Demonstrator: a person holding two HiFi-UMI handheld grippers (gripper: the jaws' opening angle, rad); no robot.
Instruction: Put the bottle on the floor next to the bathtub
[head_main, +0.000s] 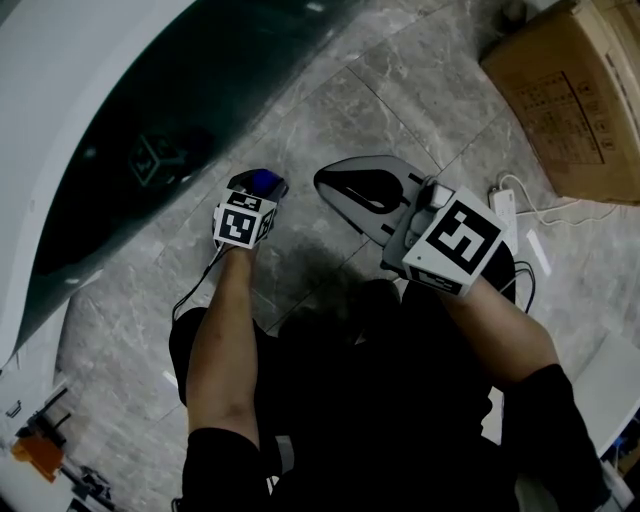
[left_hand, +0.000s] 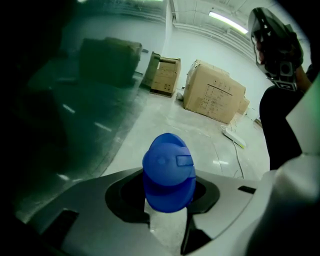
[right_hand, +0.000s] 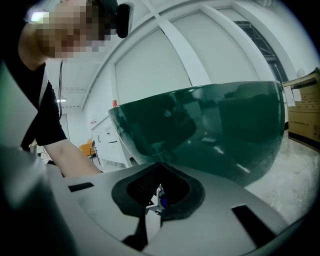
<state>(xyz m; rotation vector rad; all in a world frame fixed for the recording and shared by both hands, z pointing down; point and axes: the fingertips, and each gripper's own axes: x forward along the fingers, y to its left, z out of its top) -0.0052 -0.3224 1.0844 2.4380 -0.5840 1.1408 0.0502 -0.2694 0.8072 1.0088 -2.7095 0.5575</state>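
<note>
A white bottle with a blue cap stands upright between my left gripper's jaws, which are shut on its neck. From above only the blue cap shows, just ahead of the left gripper; the bottle's body is hidden beneath it. The dark green bathtub with a white rim curves close by on the left, its glossy wall beside the bottle. My right gripper hovers to the right over the grey tiled floor, jaws shut and holding nothing. It faces the tub wall.
A large cardboard box sits at the far right, with a white power strip and its cable lying on the floor near it. More boxes stand further back. A white cabinet is beyond the tub.
</note>
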